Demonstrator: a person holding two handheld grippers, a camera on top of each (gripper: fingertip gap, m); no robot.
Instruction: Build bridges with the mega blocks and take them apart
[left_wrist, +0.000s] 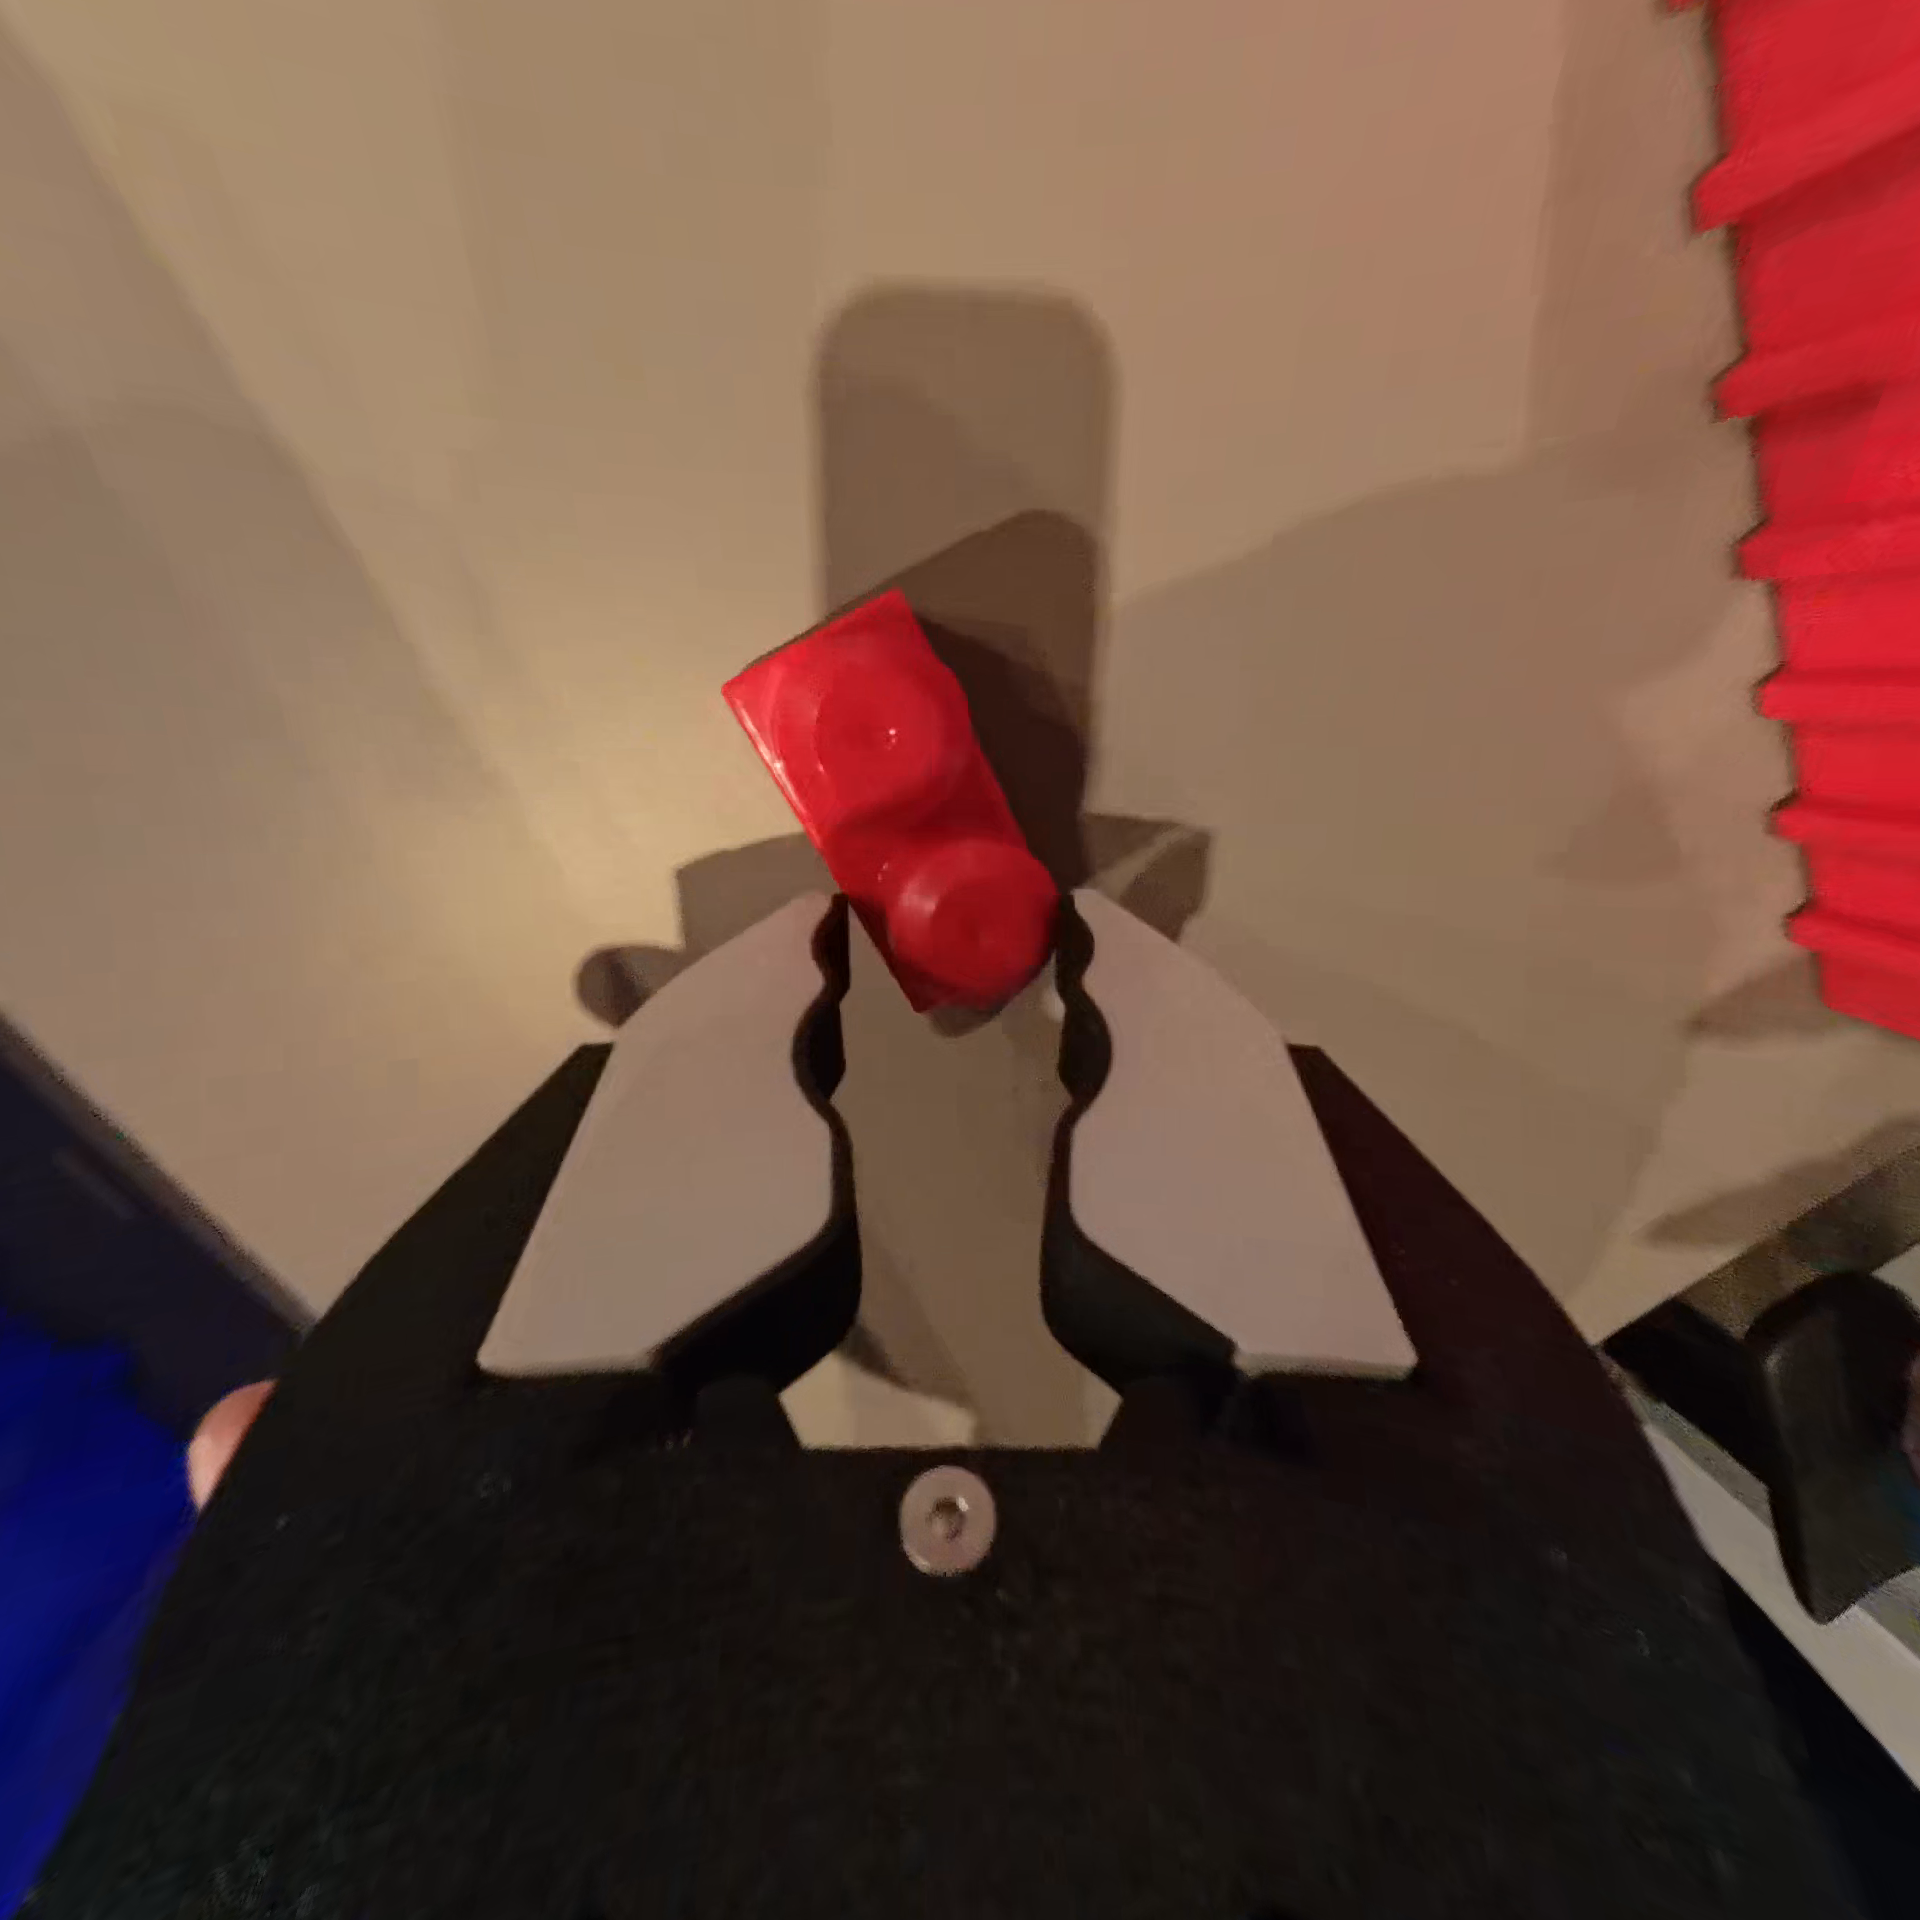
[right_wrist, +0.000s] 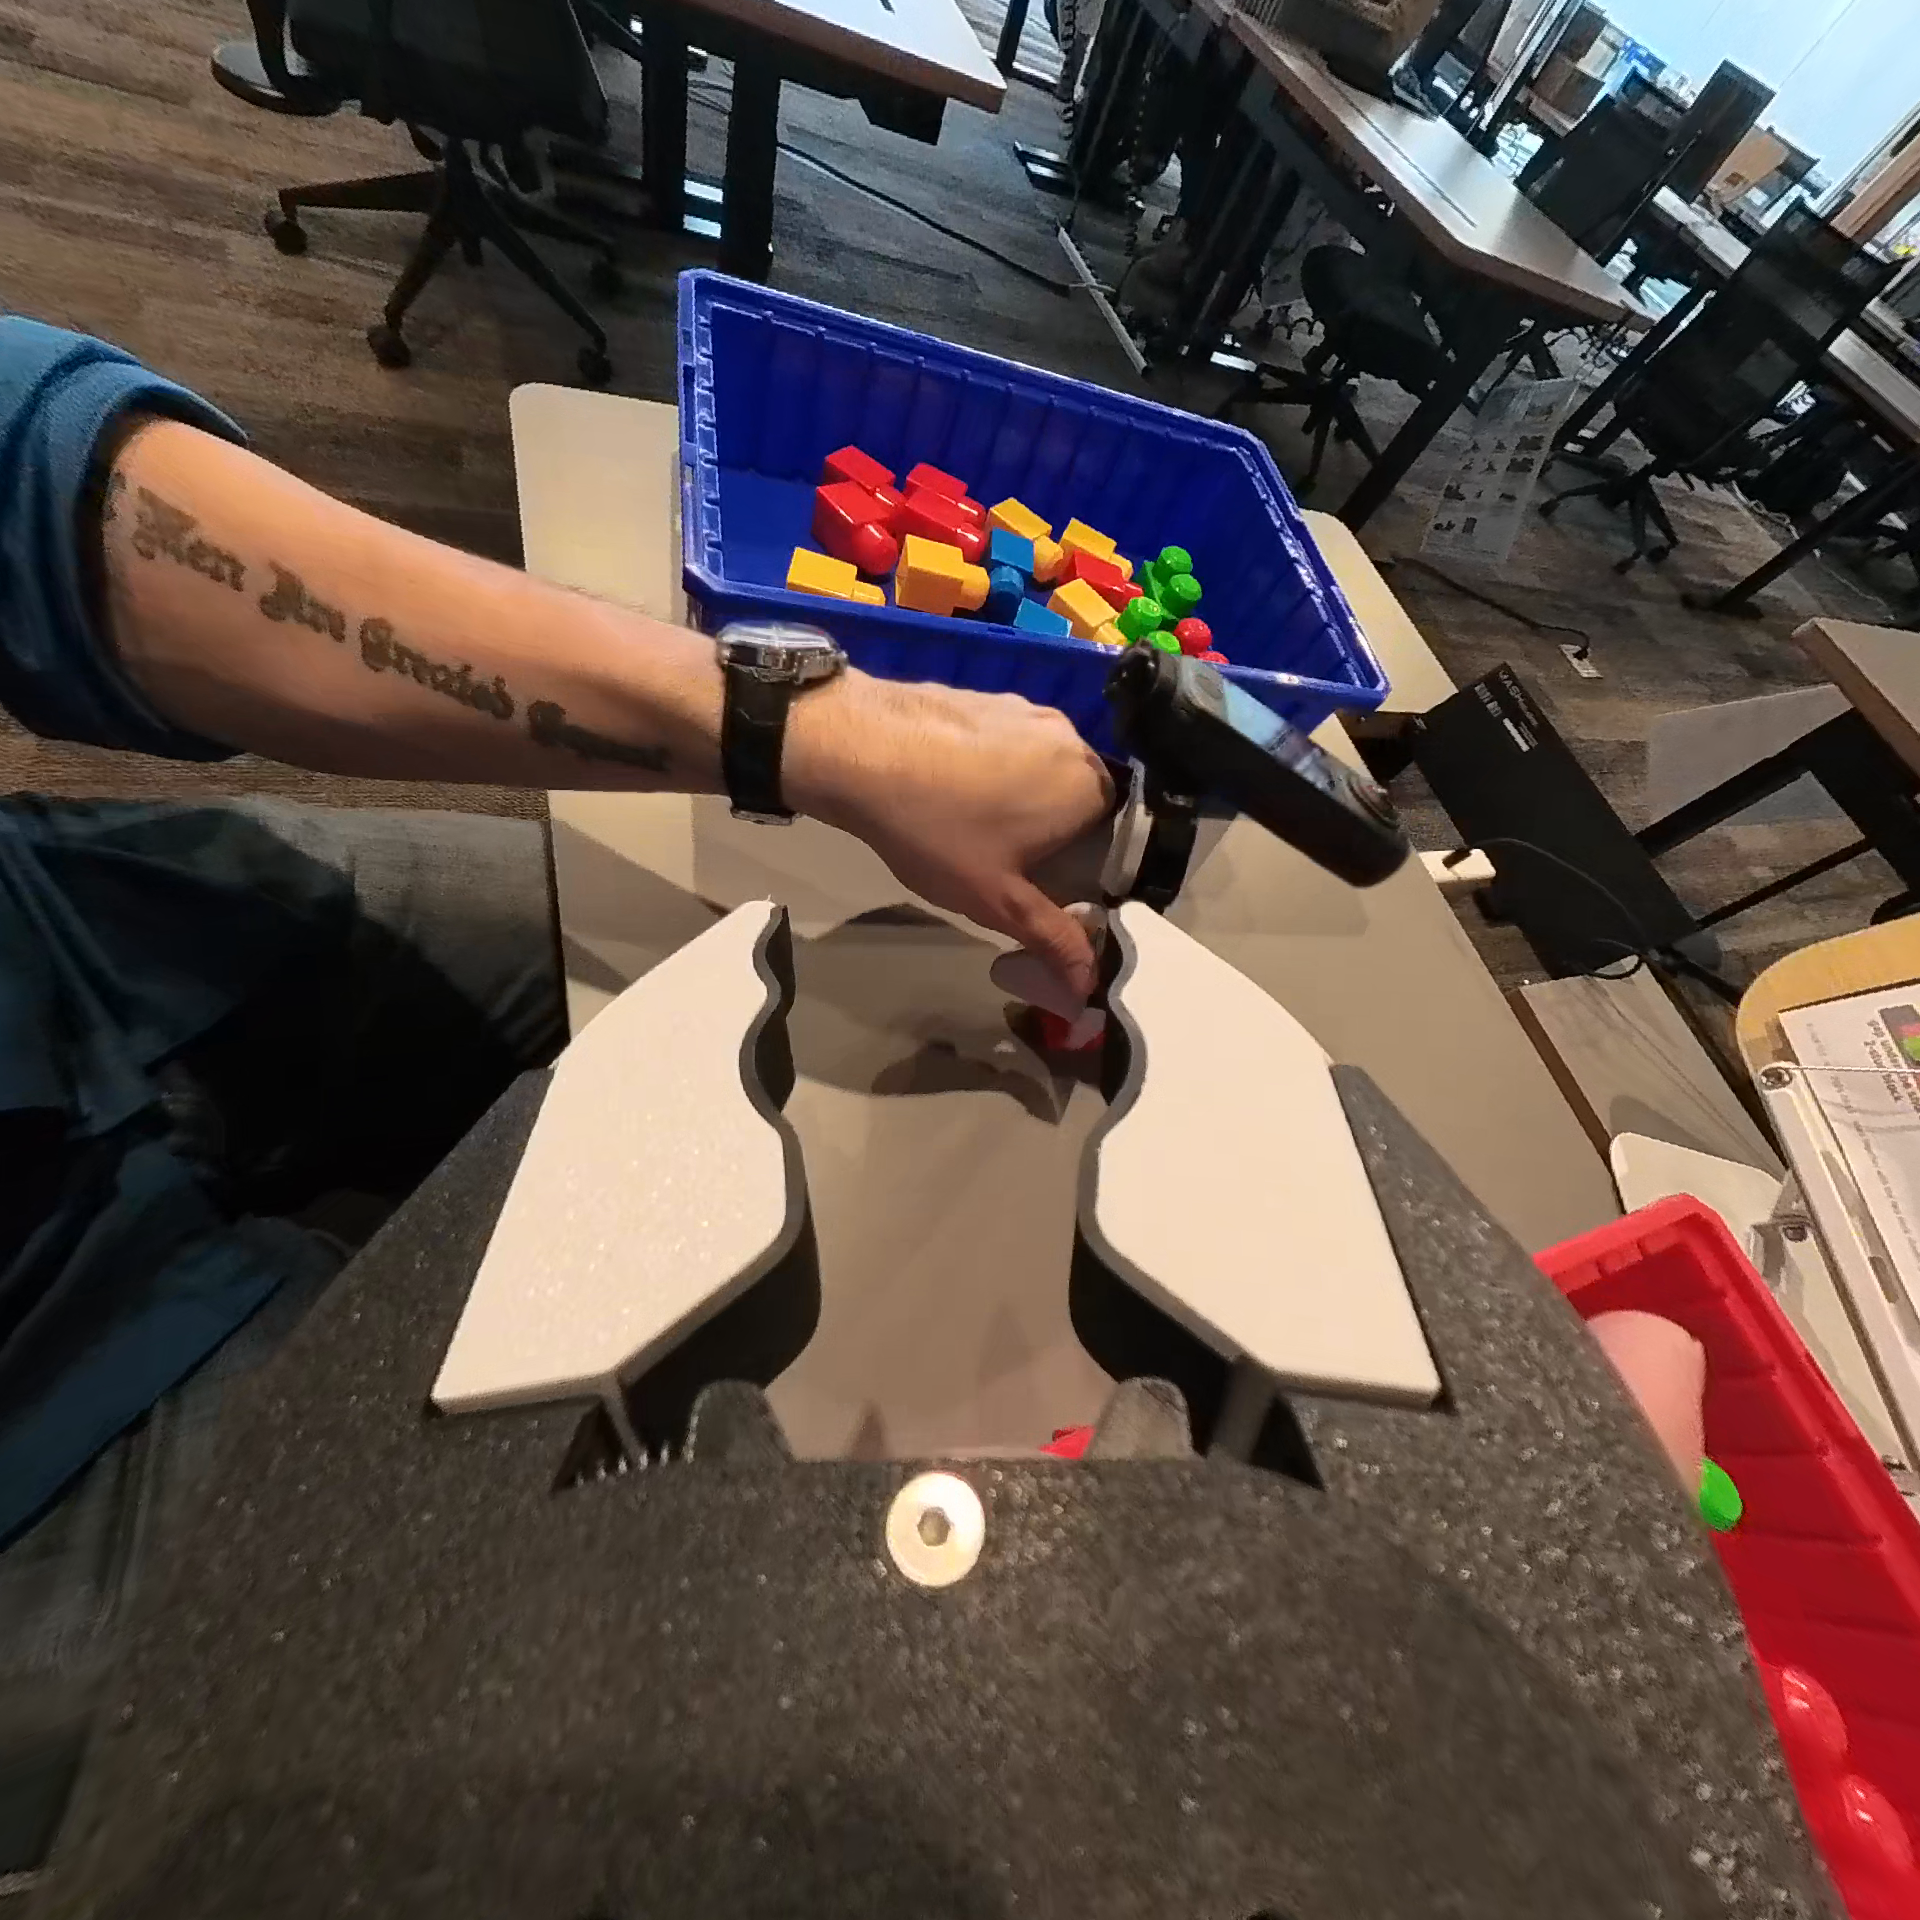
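Beige tabletop (left_wrist: 416, 520) fills the left wrist view, with a red bin (left_wrist: 1829, 520) at three o'clock and a blue one at the eight o'clock edge. A red block (left_wrist: 883, 779) with two round studs lies tilted on the table, its near end reaching in between the tips of the left gripper (left_wrist: 951, 914). The jaws stand narrowly apart: the right fingertip (left_wrist: 1075, 935) touches the near stud, and the left fingertip sits against the block's lower edge, so the block looks pinched at its near end, while its far end points toward eleven o'clock beyond the tips.

Seen from the right wrist view, an office of desks and chairs lies behind the table. A blue bin (right_wrist: 1299, 582) at twelve o'clock holds red, yellow, blue and green blocks (right_wrist: 987, 561). A hand (right_wrist: 966, 790) with a wristwatch lowers the left gripper onto the small red block at about one o'clock from the centre. The right gripper (right_wrist: 945, 997) has its jaws moderately open with only bare table between them, the red block lying just beyond its right fingertip. The red bin (right_wrist: 1766, 1455) sits at four o'clock.
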